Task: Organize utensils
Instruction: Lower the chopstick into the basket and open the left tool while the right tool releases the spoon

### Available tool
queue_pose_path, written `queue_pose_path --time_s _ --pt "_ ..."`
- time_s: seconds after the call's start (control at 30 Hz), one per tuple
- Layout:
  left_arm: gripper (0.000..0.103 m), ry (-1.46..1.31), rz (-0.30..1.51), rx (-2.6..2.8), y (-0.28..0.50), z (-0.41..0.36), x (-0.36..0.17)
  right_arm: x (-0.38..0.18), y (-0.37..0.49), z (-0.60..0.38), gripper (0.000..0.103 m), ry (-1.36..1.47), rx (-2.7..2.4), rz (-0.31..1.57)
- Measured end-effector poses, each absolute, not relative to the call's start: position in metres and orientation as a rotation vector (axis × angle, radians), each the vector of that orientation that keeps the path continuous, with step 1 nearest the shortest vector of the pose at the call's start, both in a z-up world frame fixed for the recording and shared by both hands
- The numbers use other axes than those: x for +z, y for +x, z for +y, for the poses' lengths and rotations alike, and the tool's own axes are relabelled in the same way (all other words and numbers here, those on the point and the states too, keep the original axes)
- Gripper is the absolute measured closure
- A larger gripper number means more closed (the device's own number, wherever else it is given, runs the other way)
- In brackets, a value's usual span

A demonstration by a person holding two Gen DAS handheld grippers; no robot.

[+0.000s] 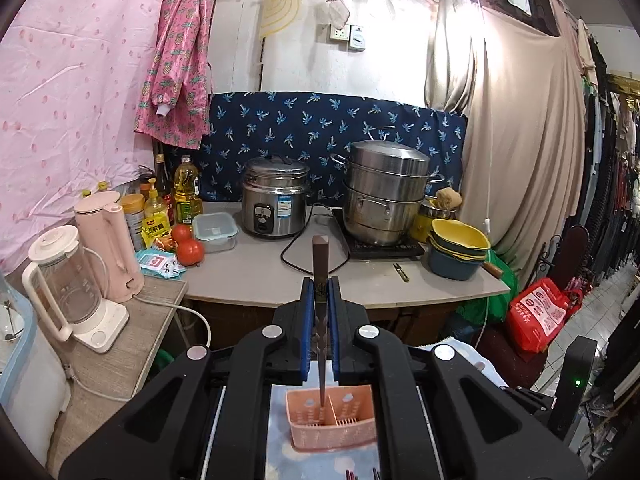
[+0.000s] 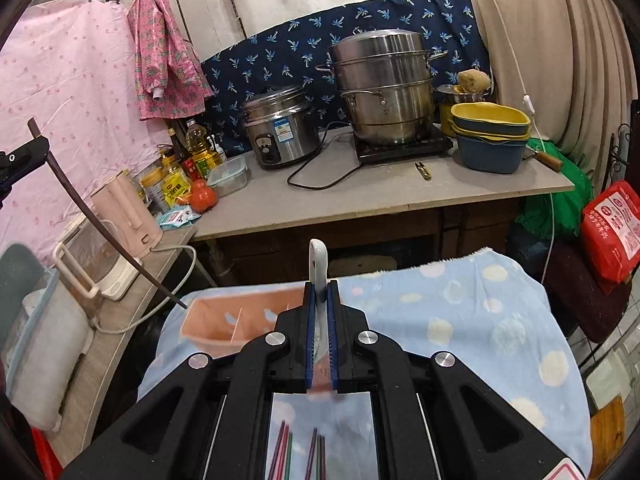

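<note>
Above the pink utensil basket (image 1: 332,416), the left gripper (image 1: 320,300) is clamped on a dark chopstick (image 1: 320,272), whose thin end hangs down over the basket's divider while its square end juts out past the blue pads. The basket itself sits on a blue spotted cloth (image 2: 460,320), and through its slotted walls both compartments look bare; I see nothing standing in either one.

Just right of the basket in the right wrist view, the right gripper (image 2: 320,292) is closed on a pale spoon-like utensil (image 2: 319,264), with the rounded handle end poking up between the pads and the rest hidden by the jaws. From this side the chopstick shows as a long dark curve ending near the basket's left rim, not yet inside it.

Nearer than the basket, on the same cloth, several more coloured chopsticks (image 2: 304,452) lie loose, red, green and dark ones side by side.

So the sorting looks to be at an early point: two items are lifted and in hand, none visibly deposited, and the loose sticks in front of the basket are left to collect. The likely next step is lowering the chopstick into one compartment and the pale utensil into the other.

Behind the basket, the counter with the rice cooker (image 1: 276,200) and steamer pot (image 1: 384,192) plays no part.
</note>
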State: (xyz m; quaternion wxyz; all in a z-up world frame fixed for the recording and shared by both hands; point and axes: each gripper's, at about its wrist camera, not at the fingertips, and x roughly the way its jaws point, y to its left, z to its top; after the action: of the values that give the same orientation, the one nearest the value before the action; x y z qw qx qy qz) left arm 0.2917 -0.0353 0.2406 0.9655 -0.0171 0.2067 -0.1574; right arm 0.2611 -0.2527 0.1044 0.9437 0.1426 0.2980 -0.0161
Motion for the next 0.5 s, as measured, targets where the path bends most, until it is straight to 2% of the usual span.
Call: queue_pose_path --time_s 0.5 --pt "0.096 -0.066 0.595 -0.300 0.340 -0.033 0.139 0.036 0.323 -0.248 0.097 0.303 -0.048 0.728"
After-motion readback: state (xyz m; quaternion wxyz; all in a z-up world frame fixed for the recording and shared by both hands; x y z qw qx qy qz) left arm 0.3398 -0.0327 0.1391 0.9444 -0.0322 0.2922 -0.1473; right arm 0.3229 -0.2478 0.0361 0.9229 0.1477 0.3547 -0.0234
